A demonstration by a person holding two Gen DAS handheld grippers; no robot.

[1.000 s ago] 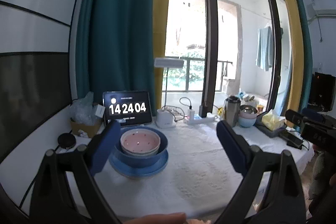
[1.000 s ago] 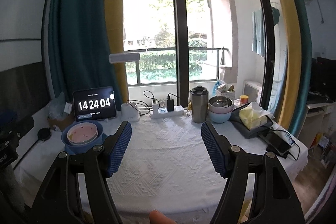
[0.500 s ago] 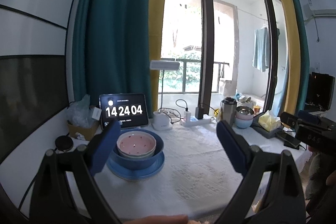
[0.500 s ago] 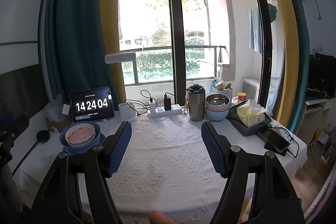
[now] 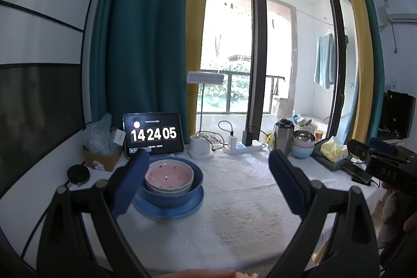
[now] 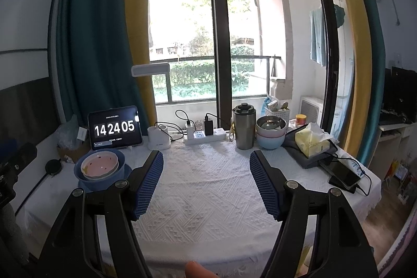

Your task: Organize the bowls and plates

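Crockery sits in one nested stack just in front of the tablet clock (image 5: 153, 134): a pink bowl (image 5: 169, 175) inside a blue bowl (image 5: 172, 193), which rests on a blue plate (image 5: 169, 210) on the white tablecloth (image 5: 234, 199). A second set, a metal bowl over pink and pale blue ones (image 6: 271, 133), stands well to the right of the tablet, beside the steel flask (image 6: 243, 129).

Judging by this layout, the stacking looks largely done, so the sensible step is a slow approach or retreat that avoids knocking the stack.

The left gripper (image 5: 208, 179) is spread wide and holds nothing; its left finger overlaps the near left edge of the stack in view, though contact cannot be confirmed. The right gripper (image 6: 206, 181) is likewise released and empty, with only cloth between its fingers and the stack off to its left.
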